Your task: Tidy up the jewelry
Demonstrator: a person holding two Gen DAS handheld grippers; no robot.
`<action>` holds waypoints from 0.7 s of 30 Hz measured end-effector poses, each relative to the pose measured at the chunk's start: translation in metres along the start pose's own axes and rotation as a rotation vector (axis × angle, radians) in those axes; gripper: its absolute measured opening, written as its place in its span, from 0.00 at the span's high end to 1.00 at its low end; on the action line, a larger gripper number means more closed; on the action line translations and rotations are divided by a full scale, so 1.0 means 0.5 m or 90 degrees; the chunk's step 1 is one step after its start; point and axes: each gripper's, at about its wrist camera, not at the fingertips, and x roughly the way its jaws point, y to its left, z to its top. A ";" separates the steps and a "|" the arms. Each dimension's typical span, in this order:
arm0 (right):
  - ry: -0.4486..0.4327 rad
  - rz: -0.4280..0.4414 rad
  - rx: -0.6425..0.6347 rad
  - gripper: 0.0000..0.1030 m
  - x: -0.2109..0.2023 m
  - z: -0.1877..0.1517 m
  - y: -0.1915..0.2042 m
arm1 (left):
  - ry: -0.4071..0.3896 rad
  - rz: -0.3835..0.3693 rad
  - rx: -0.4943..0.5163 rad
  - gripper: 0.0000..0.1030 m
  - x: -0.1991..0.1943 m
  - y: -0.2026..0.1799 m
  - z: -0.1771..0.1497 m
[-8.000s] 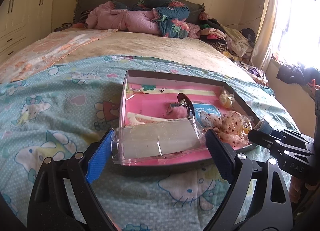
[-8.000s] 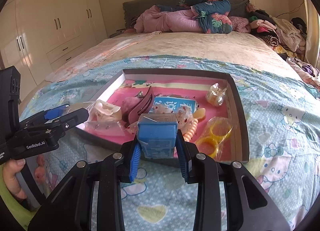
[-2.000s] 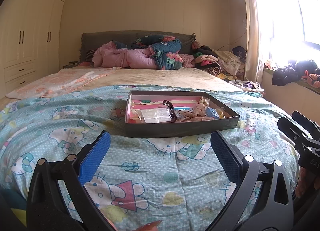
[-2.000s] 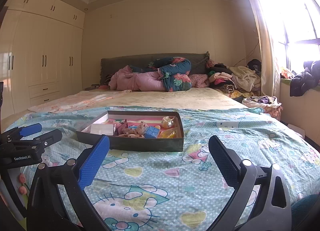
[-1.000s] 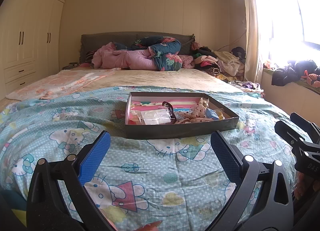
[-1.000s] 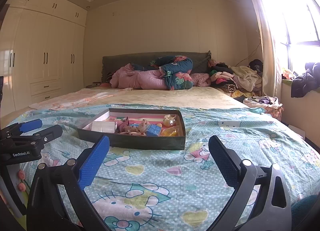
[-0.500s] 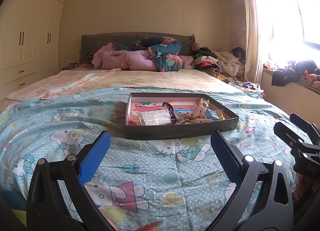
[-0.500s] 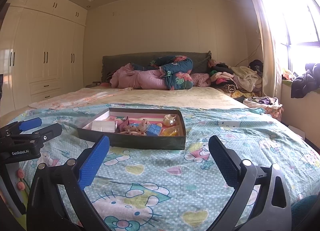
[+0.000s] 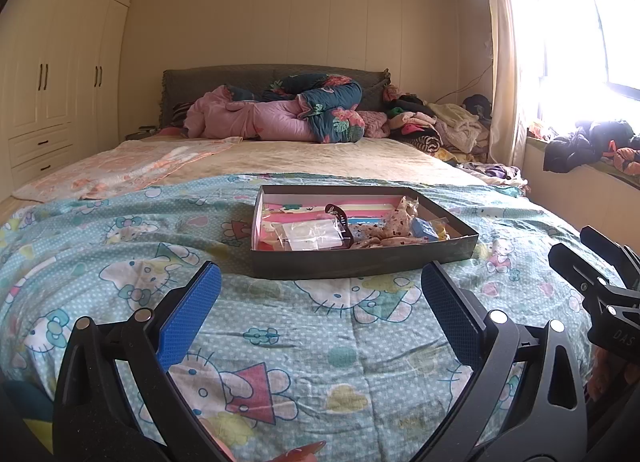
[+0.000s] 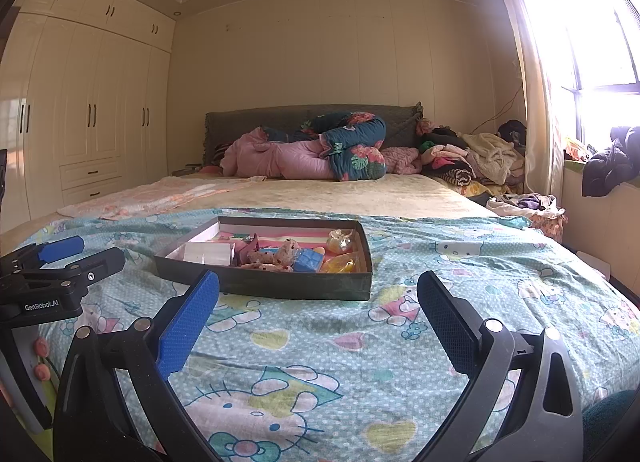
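A dark shallow box (image 9: 360, 260) (image 10: 288, 287) with a pink lining lies on the cartoon-print bedspread. Inside it are a clear plastic case (image 9: 312, 234) (image 10: 208, 252), a dark hair clip (image 9: 340, 218), a spotted fabric piece (image 9: 394, 224) (image 10: 286, 252), a small blue box (image 10: 307, 261) and yellow rings in a bag (image 10: 340, 264). My left gripper (image 9: 318, 296) stands open well short of the box, nothing between its blue pads. My right gripper (image 10: 318, 308) is likewise open and empty, held back from the box's near wall.
The bed carries pink and floral bedding (image 10: 320, 154) at the headboard and a clothes pile (image 10: 468, 162) at the far right. White wardrobes (image 10: 80, 114) line the left wall. A window ledge with dark clothing (image 9: 580, 146) runs along the right.
Eight seconds ago the left gripper held the clear case and the right the blue box at the tray. Both now lie in the box, and the open grippers have drawn back.
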 end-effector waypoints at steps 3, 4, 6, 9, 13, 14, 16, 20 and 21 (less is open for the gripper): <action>0.001 0.000 0.000 0.06 0.001 0.000 0.001 | 0.001 0.000 0.000 0.11 0.000 0.000 0.000; 0.000 0.000 0.000 0.06 0.001 0.000 0.001 | 0.001 0.000 0.000 0.11 0.000 0.000 0.000; 0.000 0.000 0.000 0.06 0.000 0.000 0.000 | 0.000 0.000 0.000 0.11 0.000 0.000 0.000; 0.000 0.001 0.000 0.06 0.001 0.000 0.001 | 0.001 0.000 0.000 0.11 0.000 -0.001 -0.001; 0.000 0.000 -0.001 0.06 0.001 0.000 0.001 | 0.003 0.004 0.000 0.11 0.000 0.001 -0.001; 0.000 0.000 -0.001 0.06 0.000 0.000 0.001 | 0.004 0.008 0.001 0.11 0.001 0.001 -0.001; 0.000 0.000 0.000 0.06 0.001 0.000 0.001 | 0.006 0.015 0.000 0.11 0.003 0.002 -0.001; -0.002 -0.002 -0.001 0.06 0.000 0.001 0.001 | 0.011 0.027 0.002 0.11 0.006 0.002 -0.001; -0.002 -0.002 -0.001 0.06 0.000 0.002 0.001 | 0.014 0.031 0.005 0.11 0.007 0.000 -0.002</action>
